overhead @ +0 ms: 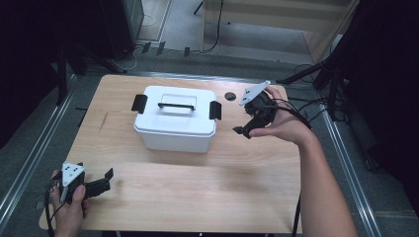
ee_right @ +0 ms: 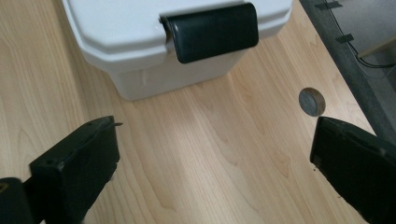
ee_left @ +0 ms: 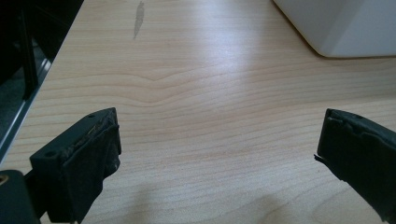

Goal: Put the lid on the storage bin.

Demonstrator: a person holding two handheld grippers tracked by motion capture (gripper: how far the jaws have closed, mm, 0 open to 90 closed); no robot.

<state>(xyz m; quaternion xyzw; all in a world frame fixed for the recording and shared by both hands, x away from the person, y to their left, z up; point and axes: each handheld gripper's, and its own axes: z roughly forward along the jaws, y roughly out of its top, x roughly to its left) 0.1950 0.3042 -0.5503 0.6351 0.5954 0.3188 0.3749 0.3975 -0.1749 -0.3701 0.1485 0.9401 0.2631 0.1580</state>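
Note:
A white lidded plastic box stands in the middle of the wooden table, with a black carry handle on its lid and a black latch at each end. My right gripper hovers open just right of the box, jaws pointing at the right latch. My left gripper rests open near the table's front left corner, well clear of the box. Nothing lies between either pair of jaws.
A round dark cable hole sits in the table behind the right gripper. A metal rail runs along the table's left side, another along its right. Cables and dark stands crowd the floor at the back.

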